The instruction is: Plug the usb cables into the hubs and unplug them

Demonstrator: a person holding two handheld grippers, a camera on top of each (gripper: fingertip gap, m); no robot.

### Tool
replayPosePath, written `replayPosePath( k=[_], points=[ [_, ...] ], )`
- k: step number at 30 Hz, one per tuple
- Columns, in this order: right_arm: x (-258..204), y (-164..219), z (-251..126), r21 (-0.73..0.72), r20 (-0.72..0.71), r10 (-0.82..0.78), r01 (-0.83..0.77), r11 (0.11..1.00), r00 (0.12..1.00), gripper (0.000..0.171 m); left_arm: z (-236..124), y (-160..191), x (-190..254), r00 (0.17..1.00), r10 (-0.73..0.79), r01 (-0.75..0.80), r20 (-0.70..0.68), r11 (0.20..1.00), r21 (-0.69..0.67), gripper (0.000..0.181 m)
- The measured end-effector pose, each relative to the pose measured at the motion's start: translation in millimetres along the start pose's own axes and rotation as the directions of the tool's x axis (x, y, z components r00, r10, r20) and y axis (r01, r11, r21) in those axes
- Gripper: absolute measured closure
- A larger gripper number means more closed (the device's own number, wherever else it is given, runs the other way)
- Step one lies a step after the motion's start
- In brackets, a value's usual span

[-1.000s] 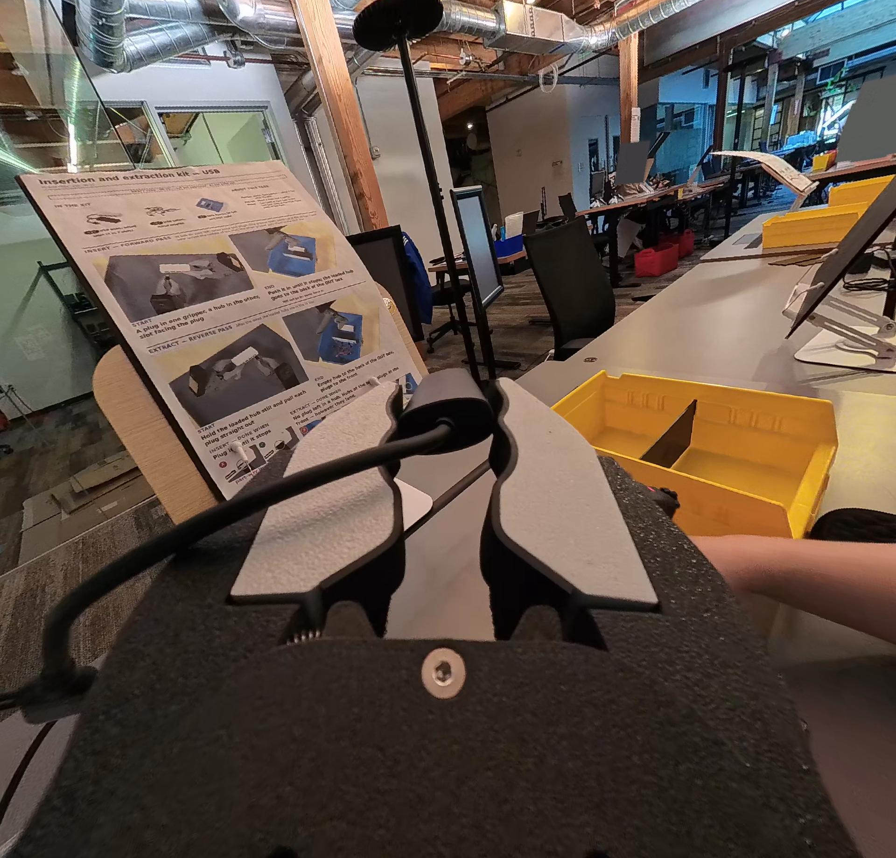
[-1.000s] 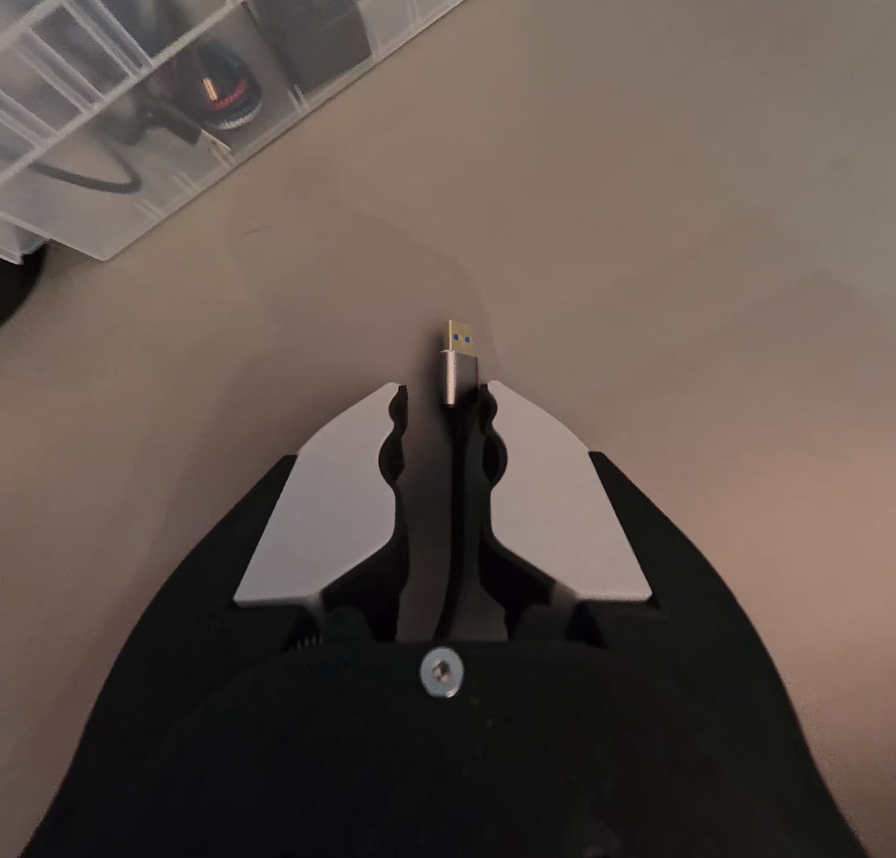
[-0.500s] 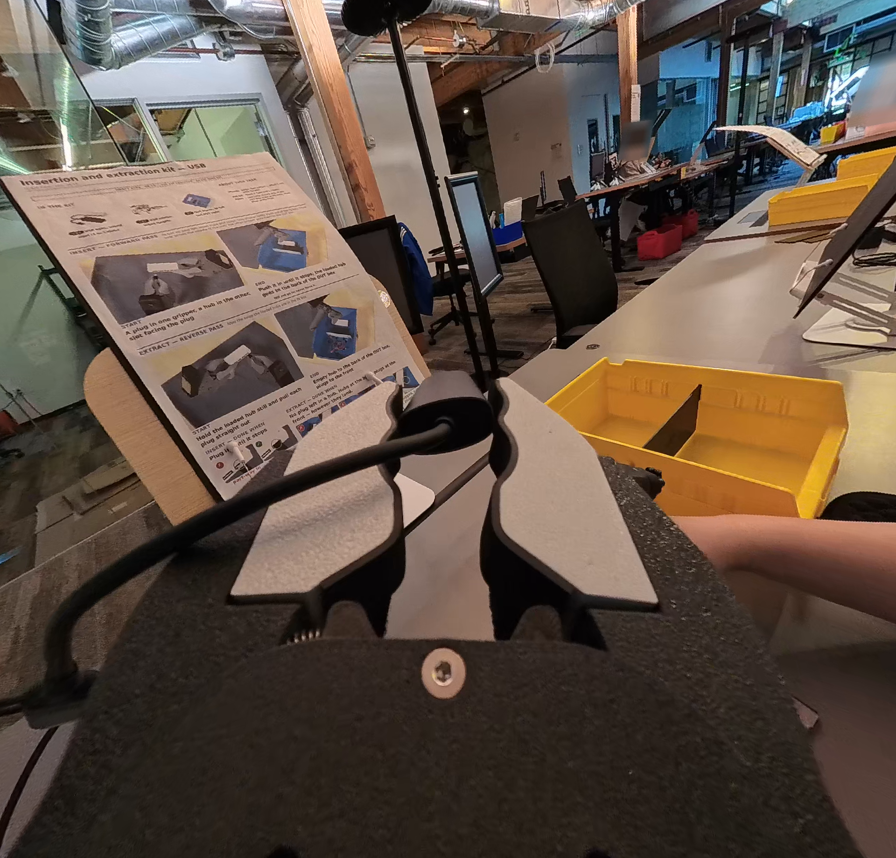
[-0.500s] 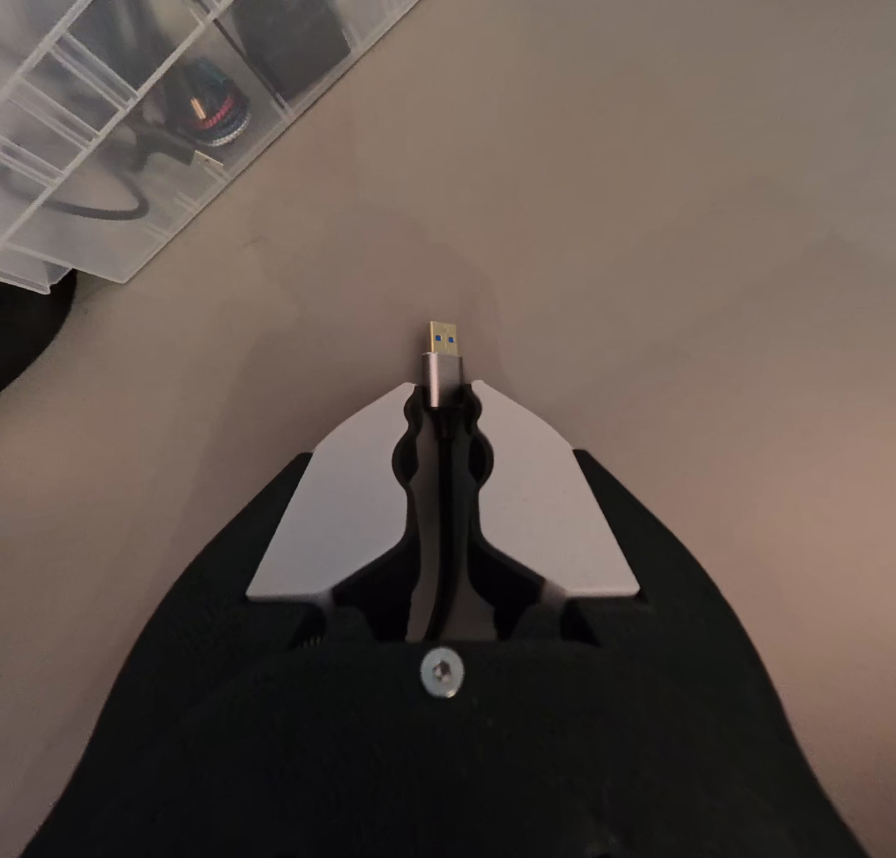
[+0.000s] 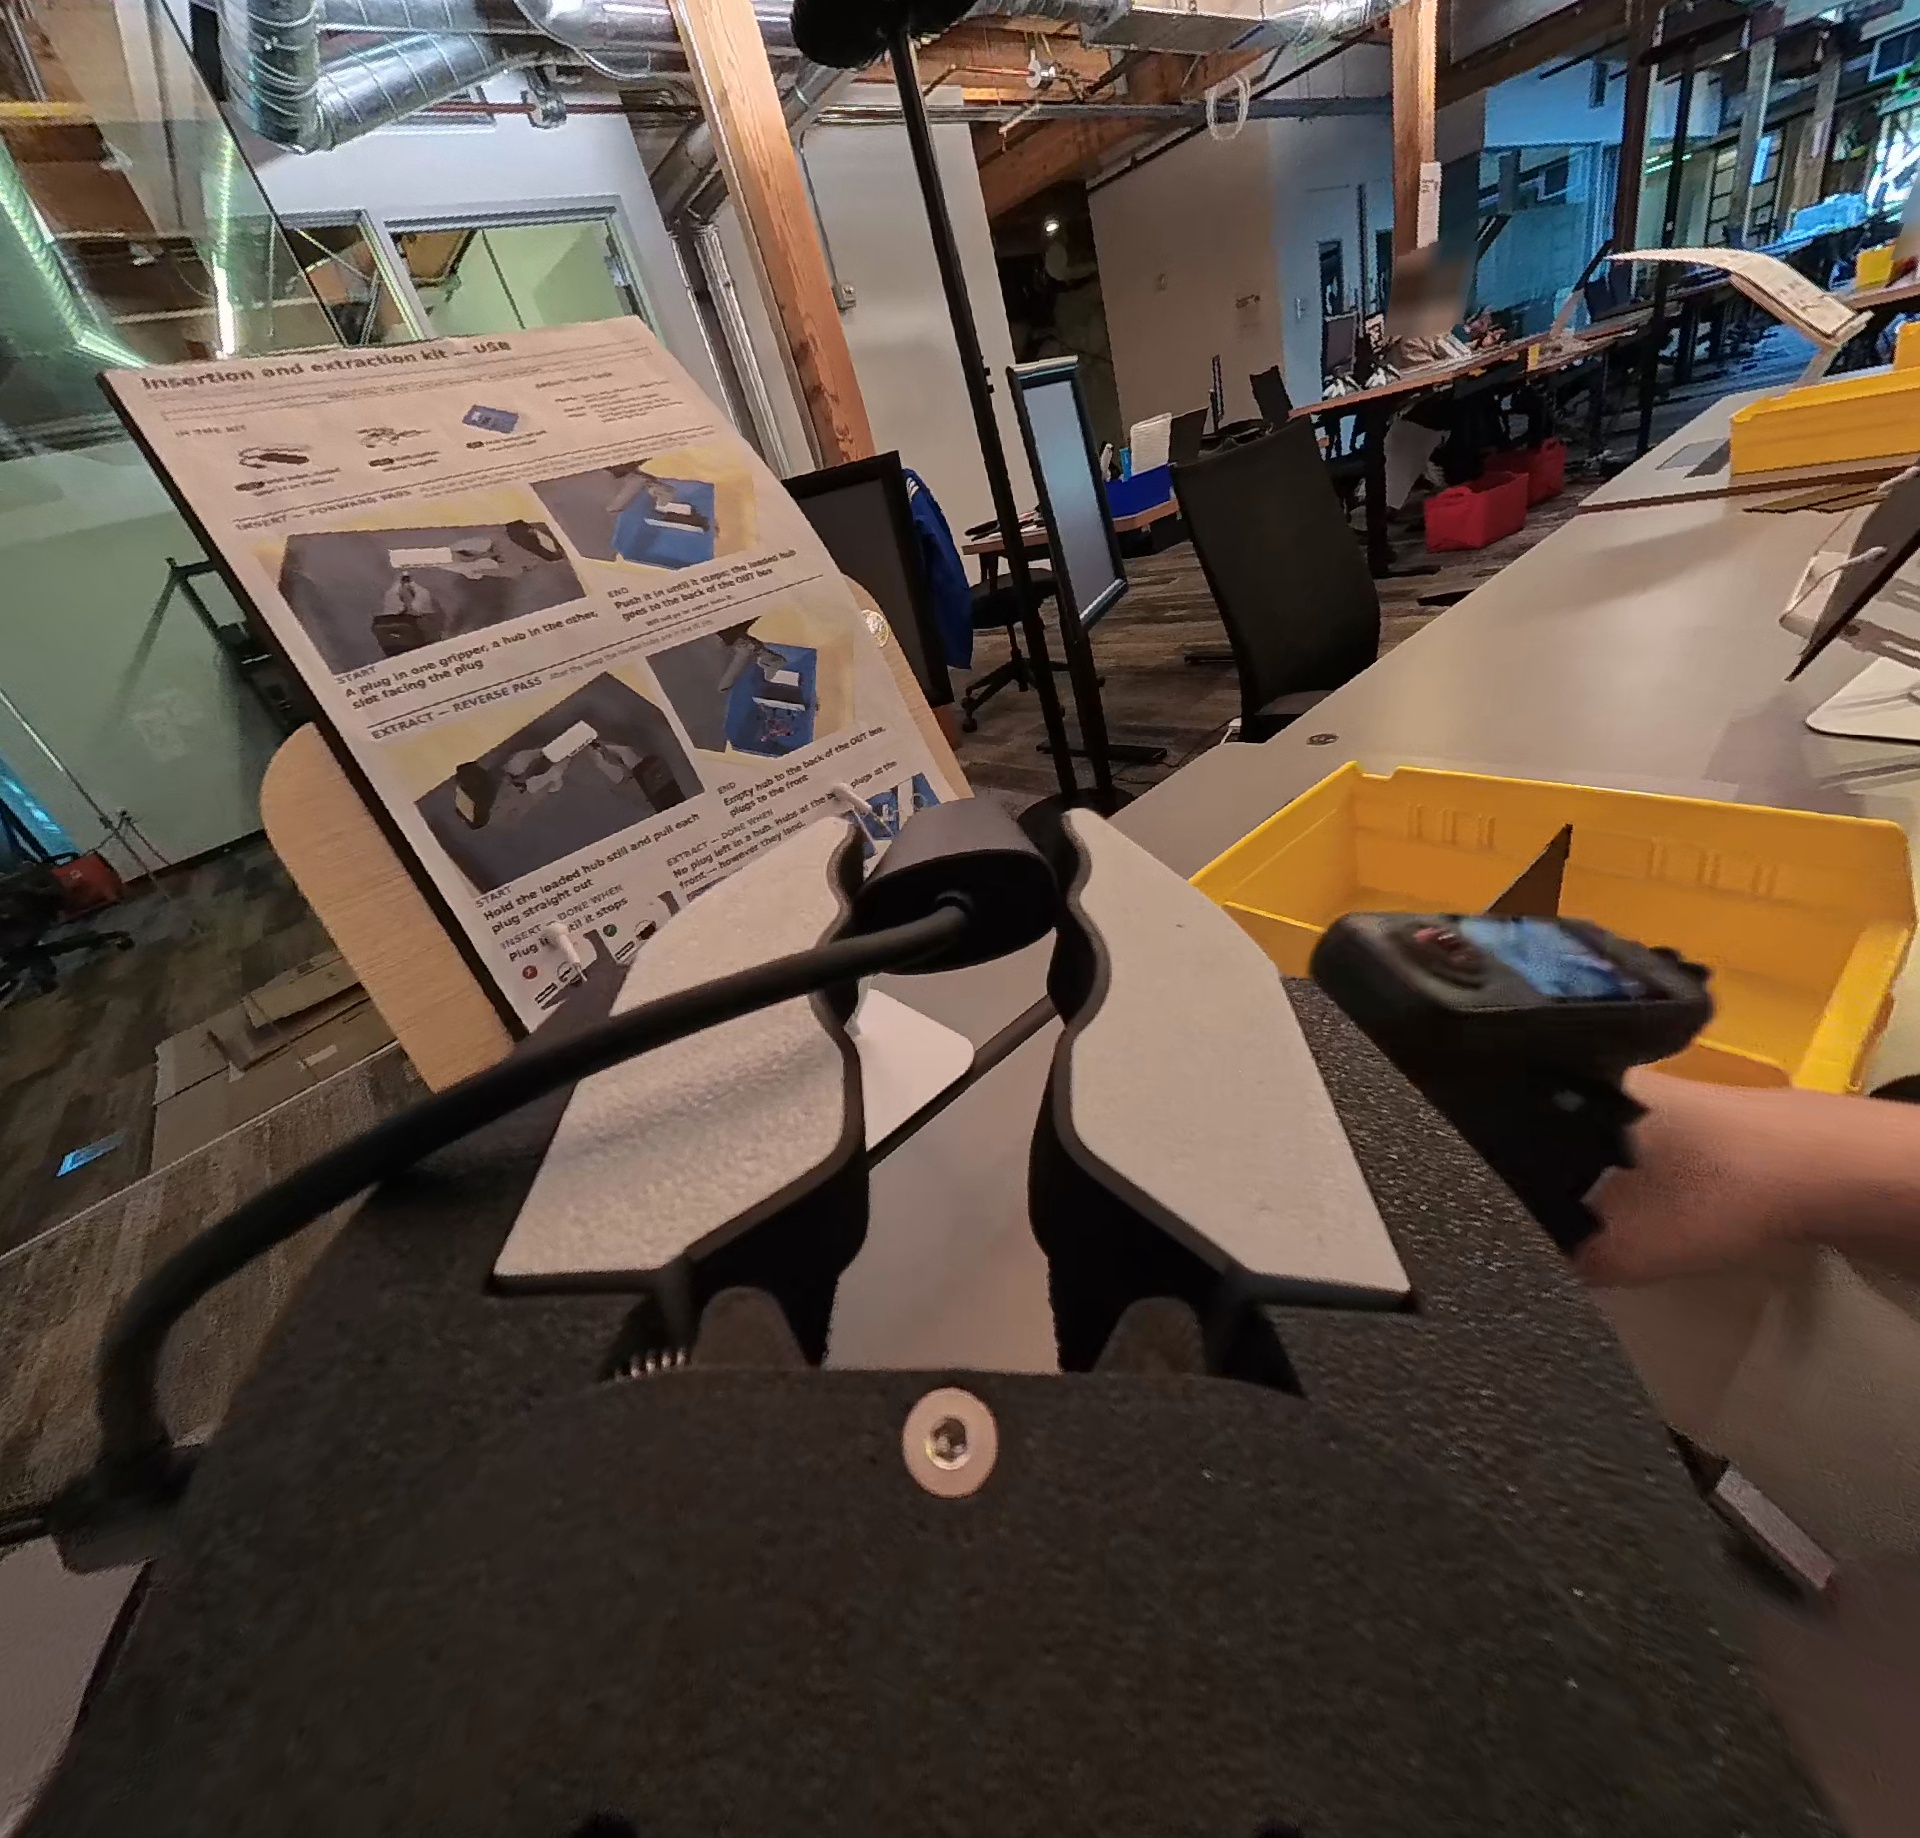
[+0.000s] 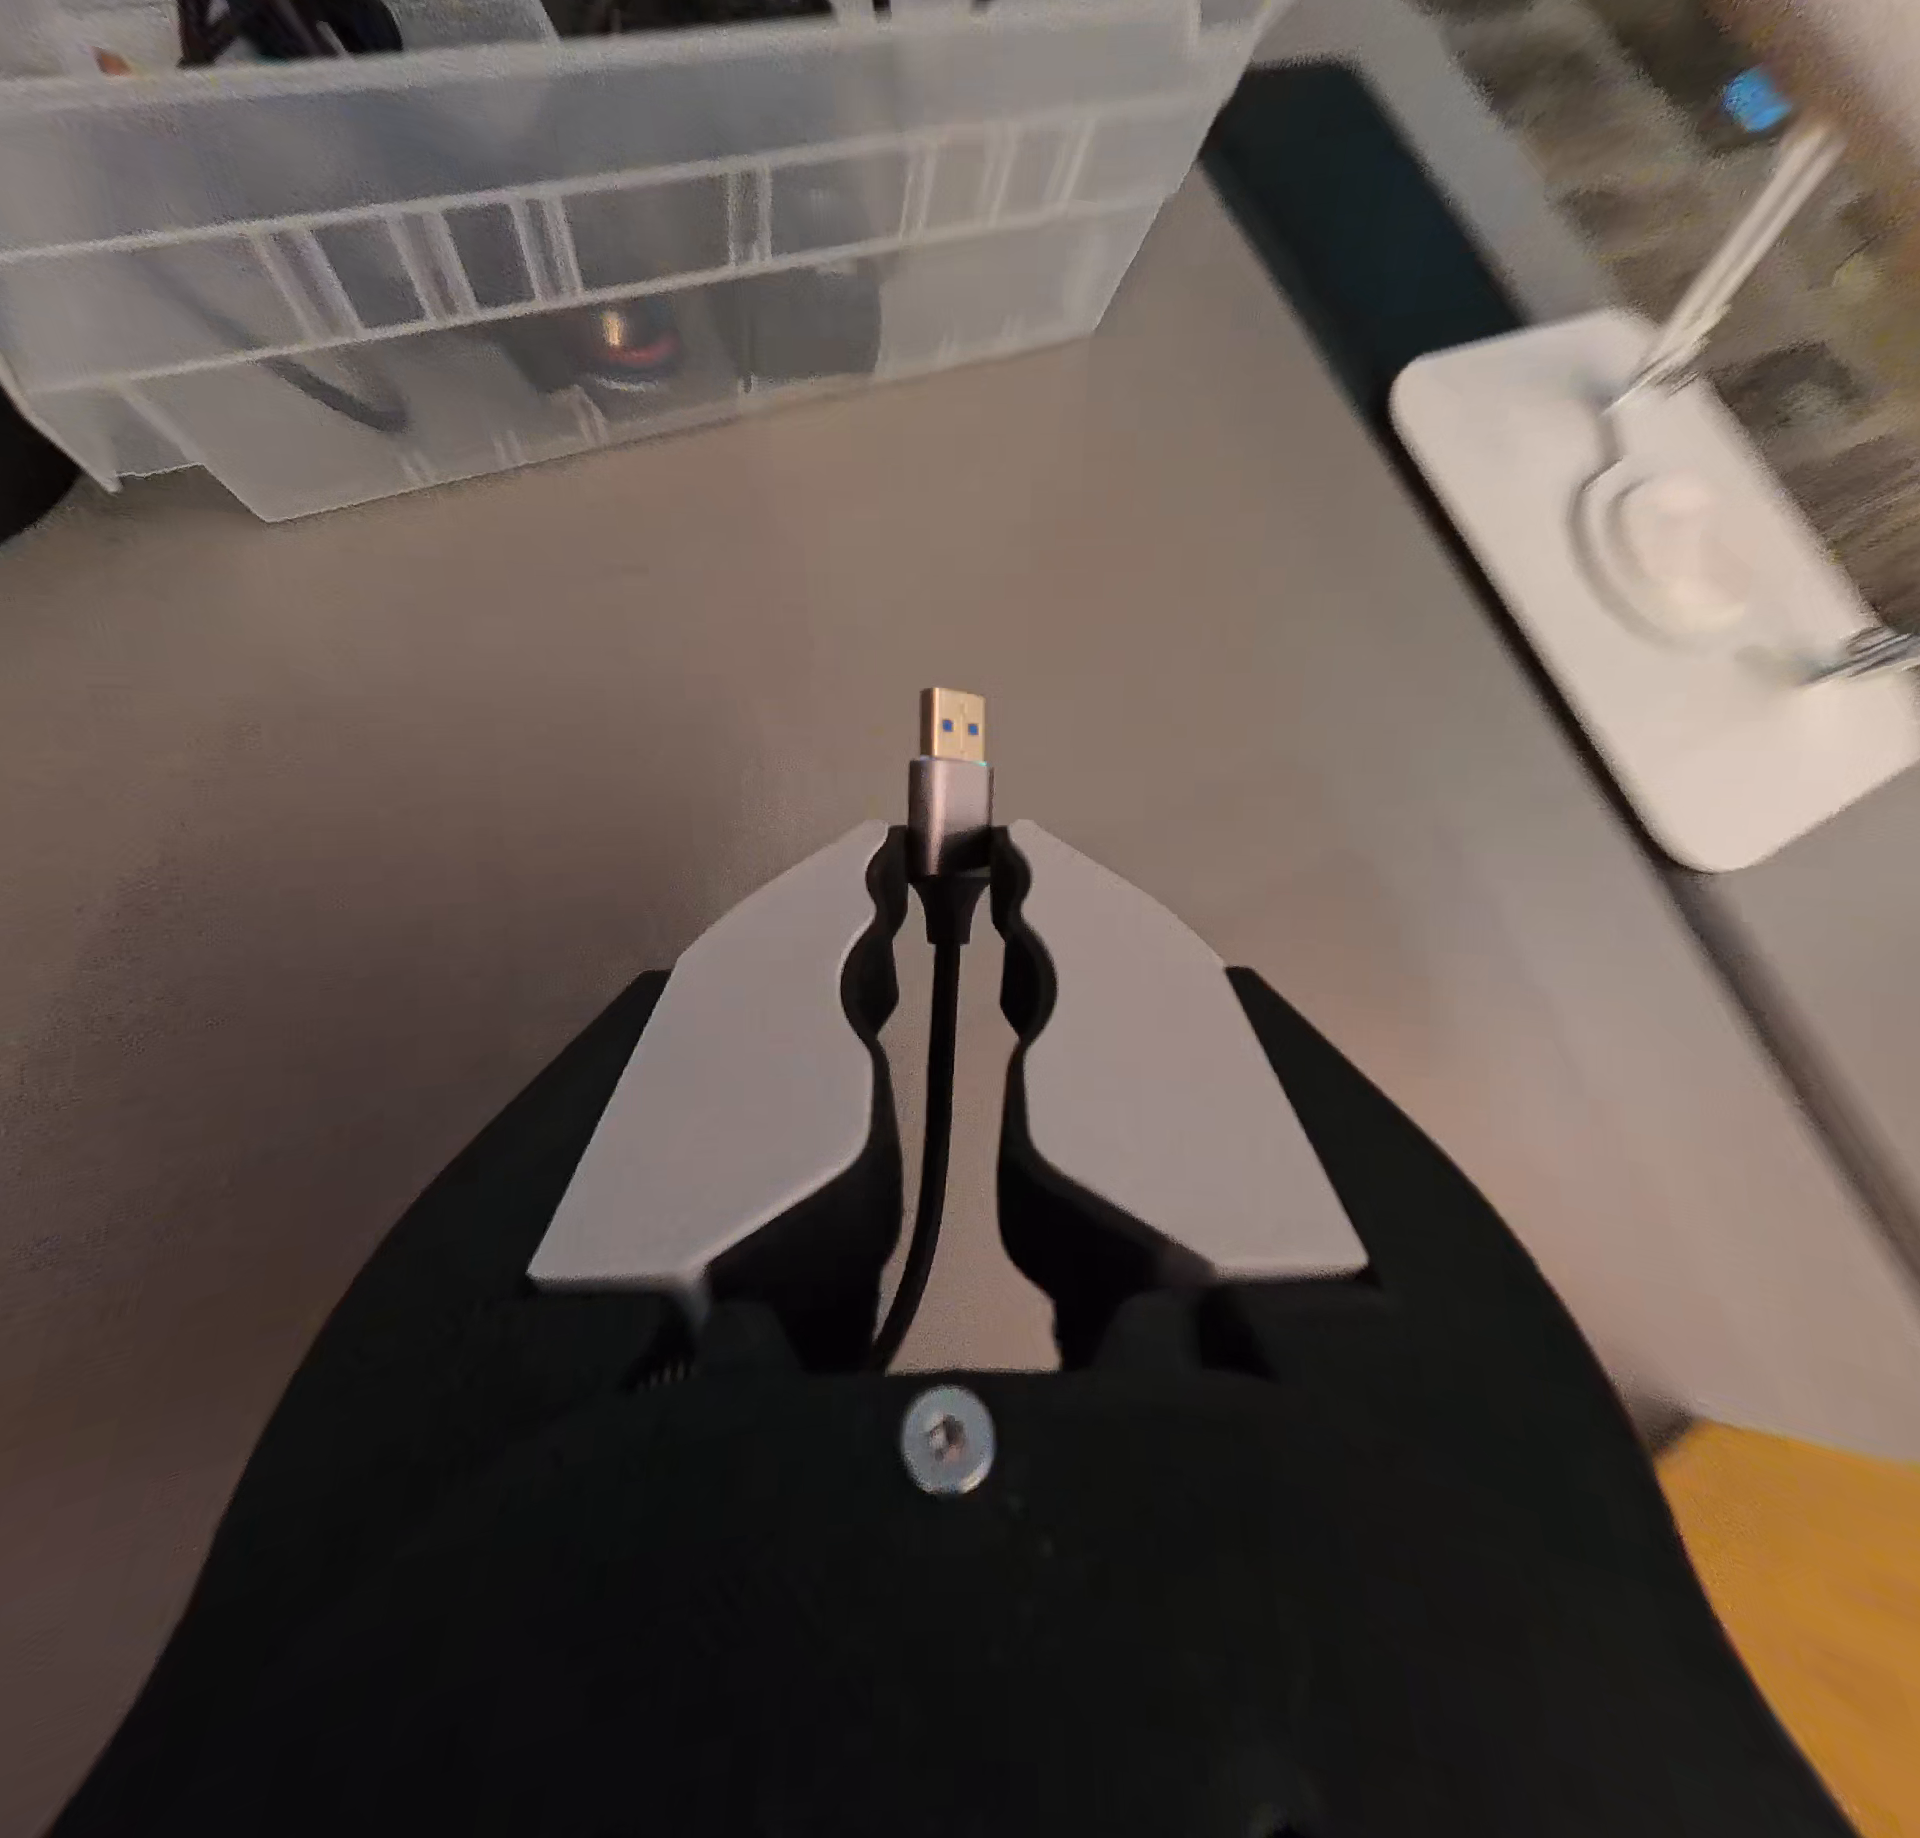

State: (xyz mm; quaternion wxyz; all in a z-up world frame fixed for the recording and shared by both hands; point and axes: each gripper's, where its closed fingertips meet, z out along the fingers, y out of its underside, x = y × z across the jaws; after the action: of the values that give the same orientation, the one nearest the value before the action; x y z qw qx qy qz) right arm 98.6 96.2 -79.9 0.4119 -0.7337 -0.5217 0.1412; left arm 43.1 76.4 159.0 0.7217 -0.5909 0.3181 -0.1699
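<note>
While your left hand-held gripper (image 5: 956,879) stays out of the story for a moment, note what it carries: its fingers are clamped on a dark, rounded hub (image 5: 961,879), matte and smooth, with a thick black lead (image 5: 540,1082) curving off to the left. Behind the hub stands a printed instruction board (image 5: 520,645) on a pale wooden stand, and to the right of the hub sits a glossy yellow bin (image 5: 1766,853) with a black divider. Nearer than the bin, your other hand (image 5: 1704,1175) shows with the black body of the second tool, blurred.

Your right hand-held gripper (image 6: 948,832) is closed on a usb plug (image 6: 951,786): a brushed grey metal sleeve pinched at its rear, a gold tongue with blue inside pointing forward, and a thin black cable (image 6: 930,1113) trailing back between the scalloped fingers. Beyond the plug lies the plain beige tabletop (image 6: 416,801), then a frosted clear plastic organiser (image 6: 623,178) holding coiled cables; to the right of the plug is a white stand base (image 6: 1621,562).

I judge this to be the start of an insertion: plug in one tool, hub in the other, not yet brought together. The hub's ports are hidden from both views, so I cannot tell which way they face. The next move calls for bringing the plug round to the hub, squaring the flat tongue with a slot, and pushing straight.
</note>
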Motion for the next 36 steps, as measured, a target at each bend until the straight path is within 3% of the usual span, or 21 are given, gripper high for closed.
replayPosePath(
  k=[5, 11, 15, 18, 24, 31, 36],
  points=[
    [5.7, -29.6, -51.6, -0.041, -0.185, -0.191, 0.187, 0.982, 0.964, 0.156, 9.8, 11.7, 2.8, 1.000, -0.014, 0.014, 0.009, 1.000, -0.023, 0.149],
    [11.5, -48.6, -90.4, 0.004, -0.218, -0.164, 0.168, 0.986, 0.962, 0.162, 26.2, 28.2, 19.1, 1.000, -0.016, 0.016, 0.011, 0.999, -0.043, 0.149],
    [22.6, -33.2, -71.2, -0.019, -0.203, -0.157, 0.156, 0.988, 0.967, 0.162, 31.6, 36.7, 21.9, 1.000, -0.005, 0.006, 0.010, 0.998, -0.069, 0.149],
    [17.6, -26.2, -57.4, 0.003, -0.105, -0.074, 0.074, 0.997, 0.992, 0.162, 29.0, 34.9, 15.5, 1.000, -0.002, 0.004, 0.028, 0.998, -0.067, 0.149],
    [4.6, -4.7, -6.2, 0.009, -0.033, -0.064, 0.064, 0.998, 0.997, 0.162, 21.3, 28.5, 3.1, 0.999, -0.019, 0.021, 0.046, 0.998, -0.052, 0.149],
    [16.3, -14.4, -12.6, 0.069, -0.148, -0.157, 0.168, 0.983, 0.977, 0.162, 19.4, 30.0, -4.3, 0.997, 0.018, -0.012, 0.075, 0.997, -0.075, 0.149],
    [-5.6, 7.9, 23.1, 0.063, 0.005, -0.069, 0.068, 0.996, 0.998, 0.162, 17.0, 26.6, -4.3, 0.998, 0.004, 0.000, 0.069, 0.998, -0.064, 0.149]
  ],
)
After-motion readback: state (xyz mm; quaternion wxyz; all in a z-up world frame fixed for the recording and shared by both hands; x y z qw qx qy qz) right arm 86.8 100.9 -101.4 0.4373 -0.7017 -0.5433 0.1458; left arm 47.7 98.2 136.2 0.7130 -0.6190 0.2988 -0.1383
